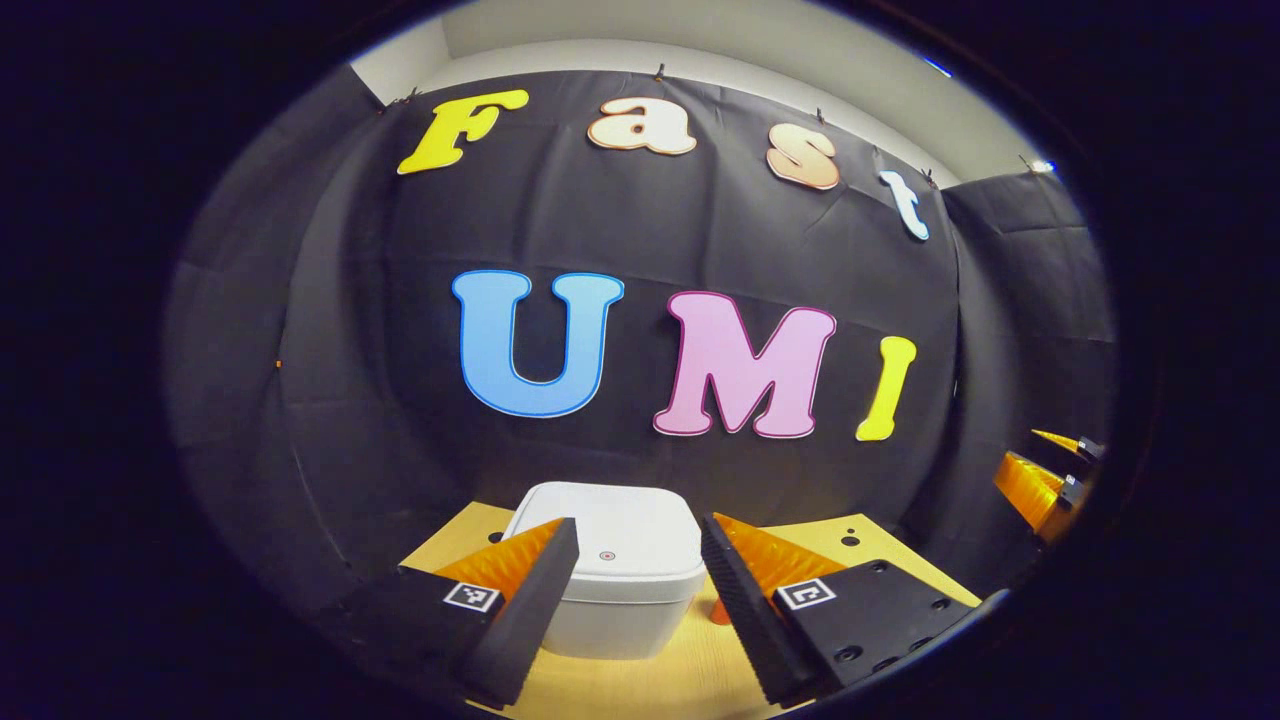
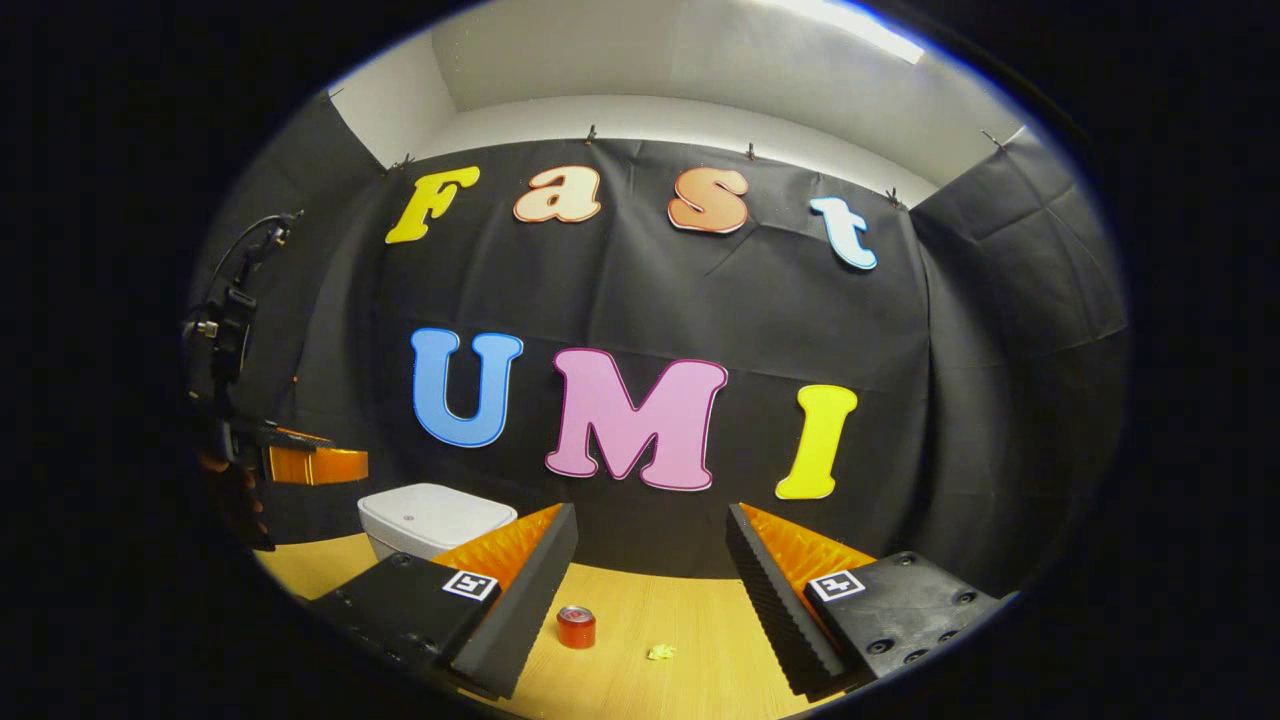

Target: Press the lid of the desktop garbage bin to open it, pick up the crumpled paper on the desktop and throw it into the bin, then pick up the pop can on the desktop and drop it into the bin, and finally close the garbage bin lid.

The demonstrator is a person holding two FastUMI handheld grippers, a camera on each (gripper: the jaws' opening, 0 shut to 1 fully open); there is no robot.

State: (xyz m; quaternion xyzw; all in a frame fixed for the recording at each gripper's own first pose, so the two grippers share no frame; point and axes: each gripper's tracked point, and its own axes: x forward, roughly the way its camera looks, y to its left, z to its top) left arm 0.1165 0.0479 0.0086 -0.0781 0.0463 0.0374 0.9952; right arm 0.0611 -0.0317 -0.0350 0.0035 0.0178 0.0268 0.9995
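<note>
The white garbage bin (image 1: 620, 570) stands on the wooden desktop with its lid down, a small round button (image 1: 607, 555) on top. My left gripper (image 1: 640, 530) hovers open just in front of and above it, one finger on each side, touching nothing. In the right gripper view the bin (image 2: 430, 520) sits at the left, the red pop can (image 2: 576, 627) stands upright in the middle, and a small yellow crumpled paper (image 2: 660, 652) lies just right of it. My right gripper (image 2: 650, 520) is open and empty, above and short of both.
The wooden desktop (image 2: 680, 610) ends at the black cloth wall behind the bin. A hand holds the left gripper (image 2: 300, 465) above the bin's left side. The right gripper (image 1: 1045, 480) shows far off at the right edge. The can's base (image 1: 720, 610) peeks out beside the bin.
</note>
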